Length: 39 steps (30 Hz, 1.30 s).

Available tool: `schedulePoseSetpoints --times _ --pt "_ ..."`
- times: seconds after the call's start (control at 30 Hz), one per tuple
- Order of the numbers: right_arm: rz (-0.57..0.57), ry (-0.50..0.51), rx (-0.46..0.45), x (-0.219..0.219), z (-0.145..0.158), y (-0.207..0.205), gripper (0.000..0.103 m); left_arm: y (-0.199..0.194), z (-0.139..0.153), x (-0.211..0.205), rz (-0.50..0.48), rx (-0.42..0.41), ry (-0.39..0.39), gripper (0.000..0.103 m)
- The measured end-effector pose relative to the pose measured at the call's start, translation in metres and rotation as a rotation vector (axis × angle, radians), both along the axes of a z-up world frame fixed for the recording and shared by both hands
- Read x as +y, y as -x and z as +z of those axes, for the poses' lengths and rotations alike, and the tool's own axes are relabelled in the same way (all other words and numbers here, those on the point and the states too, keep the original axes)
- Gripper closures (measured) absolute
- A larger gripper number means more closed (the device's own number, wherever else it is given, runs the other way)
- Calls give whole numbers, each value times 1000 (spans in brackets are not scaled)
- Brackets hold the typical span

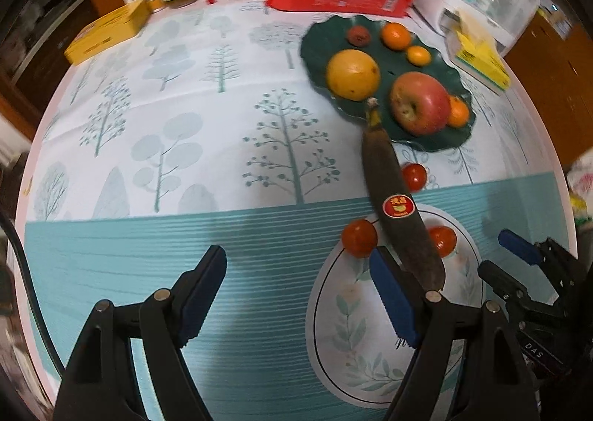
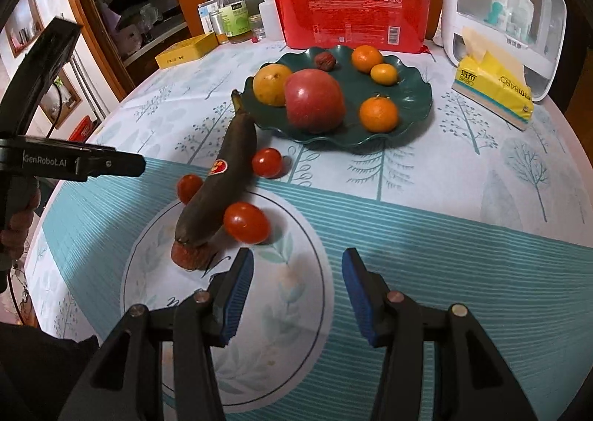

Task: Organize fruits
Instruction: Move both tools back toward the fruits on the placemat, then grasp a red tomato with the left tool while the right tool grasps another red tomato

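Note:
A dark overripe banana (image 1: pixel 400 206) (image 2: pixel 222 176) with a red sticker lies on the tablecloth, its stem touching the rim of a green wavy plate (image 1: pixel 318 50) (image 2: pixel 411 120). Three cherry tomatoes (image 2: pixel 246 222) (image 2: pixel 267 162) (image 2: pixel 189 188) lie around the banana, and a reddish piece (image 2: pixel 189 254) sits under its near end. The plate holds an apple (image 2: pixel 315 100), a yellow fruit (image 2: pixel 272 84), three small oranges (image 2: pixel 378 114) and a dried red fruit (image 2: pixel 325 61). My left gripper (image 1: pixel 296 291) is open and empty, with its right finger beside the banana's tip. My right gripper (image 2: pixel 298 291) (image 1: pixel 507 265) is open and empty, just short of the nearest tomato.
A red pack of paper cups (image 2: pixel 352 13), bottles (image 2: pixel 233 16) and a yellow box (image 2: pixel 185 50) stand at the back. A white storage case (image 2: pixel 504 16) and a yellow tissue pack (image 2: pixel 493 91) are at the back right. The round table's edge (image 1: pixel 37 146) curves away on the left.

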State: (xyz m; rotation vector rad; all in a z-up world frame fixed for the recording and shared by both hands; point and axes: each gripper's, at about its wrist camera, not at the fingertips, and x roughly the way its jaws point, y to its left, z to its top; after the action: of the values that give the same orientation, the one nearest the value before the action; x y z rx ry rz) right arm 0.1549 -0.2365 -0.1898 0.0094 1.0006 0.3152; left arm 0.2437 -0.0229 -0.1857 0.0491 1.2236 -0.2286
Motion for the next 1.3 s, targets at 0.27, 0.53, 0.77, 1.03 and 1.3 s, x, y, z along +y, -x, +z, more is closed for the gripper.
schedulePoseSetpoints --times 0.27,0.53,0.77,1.03,1.3 --pt "-3 41 -52 17 2 -1 53 -4 -19 -15 -145 6 -6 25" --pt "46 131 -95 35 -2 -1 53 -5 -33 -17 -235 -10 46 28" --pt "123 219 -107 53 -9 -2 53 -6 -38 -21 -268 -35 80 36" --pt "180 274 -95 66 -20 -8 53 -9 -47 -22 -270 -24 106 45" --pt "213 294 -100 70 -25 -13 54 -10 -47 -27 -273 -38 128 55"
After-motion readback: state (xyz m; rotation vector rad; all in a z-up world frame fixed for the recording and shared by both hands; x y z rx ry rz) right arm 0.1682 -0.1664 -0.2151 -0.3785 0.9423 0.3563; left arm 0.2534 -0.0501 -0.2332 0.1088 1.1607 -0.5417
